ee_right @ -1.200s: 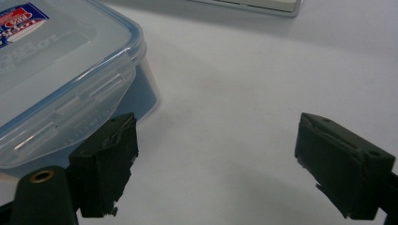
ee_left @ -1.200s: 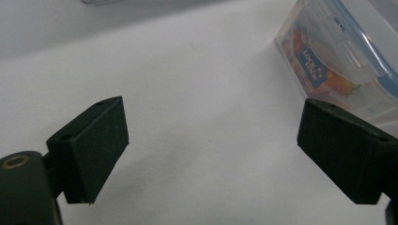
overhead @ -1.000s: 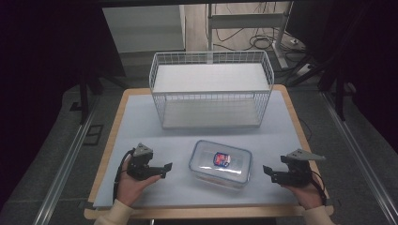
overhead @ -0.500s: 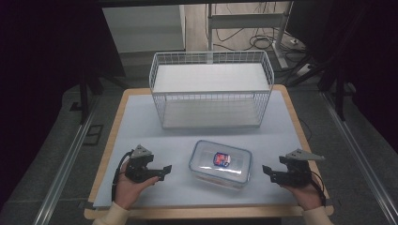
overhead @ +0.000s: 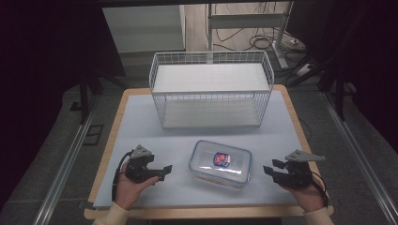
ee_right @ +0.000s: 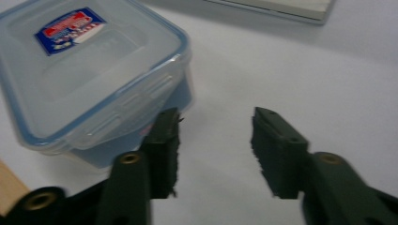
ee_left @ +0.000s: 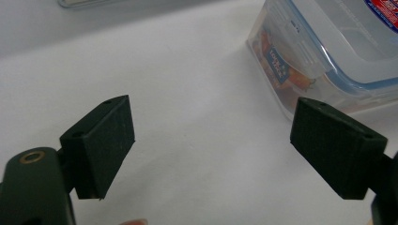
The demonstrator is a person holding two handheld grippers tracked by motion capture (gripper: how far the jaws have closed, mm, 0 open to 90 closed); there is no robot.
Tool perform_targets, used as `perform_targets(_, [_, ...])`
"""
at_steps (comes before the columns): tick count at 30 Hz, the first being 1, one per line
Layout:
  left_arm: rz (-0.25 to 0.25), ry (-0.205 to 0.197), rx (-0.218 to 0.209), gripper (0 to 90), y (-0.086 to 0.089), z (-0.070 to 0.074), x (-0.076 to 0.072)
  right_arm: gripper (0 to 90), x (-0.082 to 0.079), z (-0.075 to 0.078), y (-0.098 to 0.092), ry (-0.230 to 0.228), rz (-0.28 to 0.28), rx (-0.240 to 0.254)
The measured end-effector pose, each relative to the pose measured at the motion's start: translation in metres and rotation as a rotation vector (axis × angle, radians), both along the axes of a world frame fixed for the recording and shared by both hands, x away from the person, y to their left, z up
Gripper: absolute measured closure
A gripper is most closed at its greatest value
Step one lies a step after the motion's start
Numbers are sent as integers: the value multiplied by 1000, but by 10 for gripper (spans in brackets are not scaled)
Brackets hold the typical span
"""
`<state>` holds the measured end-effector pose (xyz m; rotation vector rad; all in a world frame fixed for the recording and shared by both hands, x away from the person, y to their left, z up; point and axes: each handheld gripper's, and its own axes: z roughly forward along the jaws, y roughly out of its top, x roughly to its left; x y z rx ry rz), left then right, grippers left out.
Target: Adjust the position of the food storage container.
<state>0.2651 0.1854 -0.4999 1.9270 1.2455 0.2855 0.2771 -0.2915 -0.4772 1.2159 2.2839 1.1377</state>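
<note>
Both grippers [overhead: 165, 169] [overhead: 268, 169] agape (empty), flanking container [overhead: 220, 163]

container [overhead: 220, 163] sits on the table [overhead: 141, 117] before the wire basket [overhead: 211, 89], between both tongs.

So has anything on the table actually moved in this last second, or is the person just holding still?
Barely anything. The left gripper and right gripper hover open on either side of the lidded plastic container, holding nothing, as before. The container and the wire basket stayed put.

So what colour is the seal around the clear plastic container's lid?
Blue seal, clearest in the right gripper view.
</note>
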Motion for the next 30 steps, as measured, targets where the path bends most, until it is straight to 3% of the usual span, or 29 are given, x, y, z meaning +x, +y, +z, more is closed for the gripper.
perform_targets(1, [0,0,0,141,0,0,0,549,0,0,0,0,0,0])
perform_targets(2, [-1,0,2,141,1,0,0,648,-2,3,2,1,19,0])
perform_targets(4, [-1,0,0,141,0,0,0,756,-3,5,4,7,42,7])
perform_targets(6, [-3,0,0,141,0,-1,0,806,-4,7,6,16,55,13])
perform_targets(8, [-7,2,3,140,-2,-1,0,891,-7,12,11,28,110,26])
perform_targets(11, [-11,5,6,140,-3,-2,0,894,-11,16,17,35,154,32])
perform_targets(12, [-10,9,4,140,-4,-2,0,894,-16,19,26,38,201,20])
perform_targets(15, [-13,10,7,140,-4,-3,1,895,-21,22,36,34,245,8])
perform_targets(18, [-14,11,9,140,-3,-3,1,896,-33,27,55,27,323,-15])
perform_targets(19, [-14,11,9,141,-3,-3,1,896,-33,27,55,27,323,-15])
perform_targets(21, [-16,10,8,140,-4,-3,0,895,-41,27,69,32,383,-34])
perform_targets(23, [-16,10,8,140,-4,-3,0,896,-44,25,74,38,401,-42])
perform_targets(25, [-16,15,7,140,-4,-4,0,896,-50,16,87,60,450,-82])
perform_targets(30, [-16,19,6,141,-3,-4,1,896,-51,-2,98,88,463,-148])
